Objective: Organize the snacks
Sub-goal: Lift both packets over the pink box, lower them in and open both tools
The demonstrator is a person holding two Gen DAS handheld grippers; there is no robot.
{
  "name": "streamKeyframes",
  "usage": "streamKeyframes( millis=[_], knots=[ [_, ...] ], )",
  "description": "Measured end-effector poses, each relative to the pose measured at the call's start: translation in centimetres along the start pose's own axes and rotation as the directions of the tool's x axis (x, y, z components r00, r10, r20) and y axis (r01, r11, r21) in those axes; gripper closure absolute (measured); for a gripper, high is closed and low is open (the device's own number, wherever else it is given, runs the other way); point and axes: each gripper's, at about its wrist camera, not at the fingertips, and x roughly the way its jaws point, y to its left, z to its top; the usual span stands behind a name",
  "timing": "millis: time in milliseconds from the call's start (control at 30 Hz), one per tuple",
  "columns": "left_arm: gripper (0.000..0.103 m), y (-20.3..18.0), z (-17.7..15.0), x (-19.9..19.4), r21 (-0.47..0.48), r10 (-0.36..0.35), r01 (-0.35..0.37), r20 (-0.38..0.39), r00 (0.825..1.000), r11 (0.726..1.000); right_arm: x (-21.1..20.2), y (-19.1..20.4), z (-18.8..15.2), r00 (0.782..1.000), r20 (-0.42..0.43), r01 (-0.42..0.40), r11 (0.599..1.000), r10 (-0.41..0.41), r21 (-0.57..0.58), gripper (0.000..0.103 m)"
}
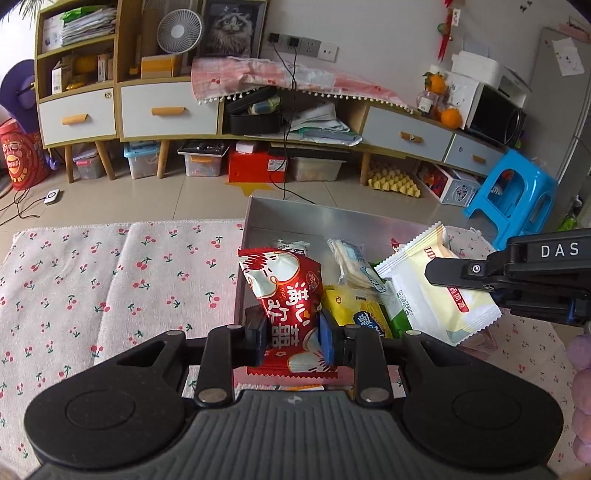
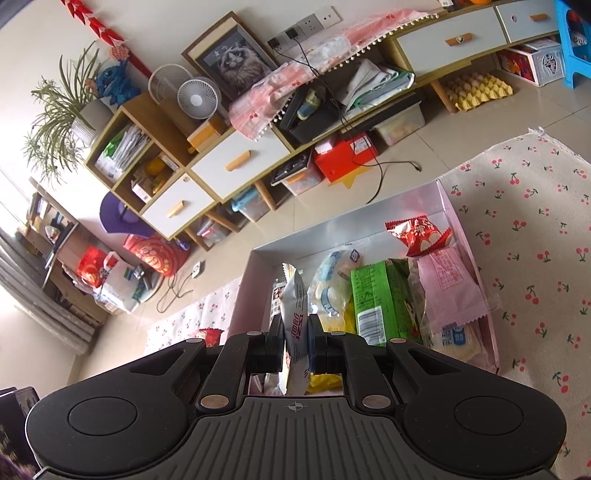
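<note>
left gripper (image 1: 291, 338): clenched on red packet (image 1: 286, 295), at box (image 1: 332, 218) edge
right gripper (image 2: 295, 341): grasping pale packet (image 2: 294, 325), above box

left wrist view is looking forward from low and close over the cloth, facing the cabinet wall (image 1: 221, 107) | right wrist view is tilting steeply down, close above | both are sharing the silver box (image 1: 332, 218) (image 2: 332, 229); fan; cat picture

- Pale tiled floor (image 1: 155, 192), daylit from a window side in the right wrist view.
- Long wood-and-white sideboard (image 1: 170, 107) against a cream wall (image 1: 369, 26).
- Blue plastic stool (image 1: 513, 199) standing near the sideboard's end.
- Cherry-print cloth (image 1: 110, 288) in front.
</note>
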Motion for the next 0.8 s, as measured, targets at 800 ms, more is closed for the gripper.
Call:
streamKeyframes(
  millis=[800],
  knots=[
    [0.077, -1.1, 3.1, 5.4, 0.289, 0.061, -0.033, -0.086, 0.994, 0.957, 8.8, 0.9, 4.3, 0.997, 0.008, 0.083, 0.991, -0.083, -0.101, 0.091]
  ],
)
